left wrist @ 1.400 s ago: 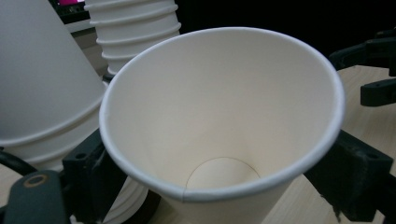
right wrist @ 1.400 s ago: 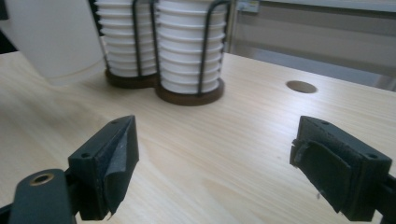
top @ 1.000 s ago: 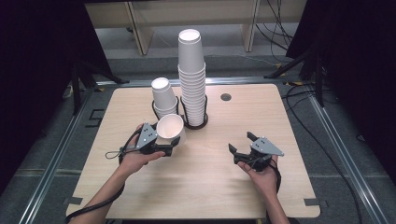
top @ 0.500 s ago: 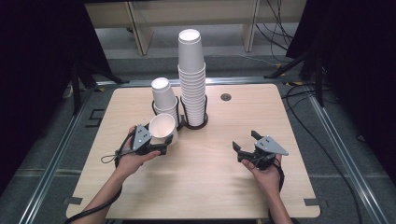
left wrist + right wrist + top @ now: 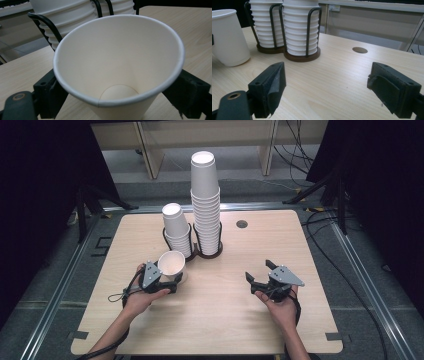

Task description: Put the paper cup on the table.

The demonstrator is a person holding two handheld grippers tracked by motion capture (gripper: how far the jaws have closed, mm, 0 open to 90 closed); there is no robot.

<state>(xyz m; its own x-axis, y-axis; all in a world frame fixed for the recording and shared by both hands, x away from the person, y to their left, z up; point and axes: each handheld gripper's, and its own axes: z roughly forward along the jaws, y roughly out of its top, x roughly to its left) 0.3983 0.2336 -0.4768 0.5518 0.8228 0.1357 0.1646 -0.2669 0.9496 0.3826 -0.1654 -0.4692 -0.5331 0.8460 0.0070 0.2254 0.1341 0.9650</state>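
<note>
My left gripper (image 5: 167, 281) (image 5: 120, 91) is shut on a white paper cup (image 5: 171, 263) (image 5: 117, 55), one black jaw on each side of its wall. The cup is open side up and tilted slightly. In the right gripper view the cup (image 5: 227, 37) has its base down at the tabletop, left of the stacks. Behind it, a black wire holder (image 5: 210, 253) keeps a short stack of cups (image 5: 176, 229) and a tall stack (image 5: 205, 200). My right gripper (image 5: 258, 270) (image 5: 325, 75) hangs open over the right part of the table with nothing between its jaws.
The wooden table (image 5: 320, 270) has a small round hole (image 5: 242, 224) at the back right. Metal rails and cables run along the floor around the table. Dark stands rise at both back corners.
The left hand has brought the cup down and a little to the left, away from the short stack. The right hand has kept still.
</note>
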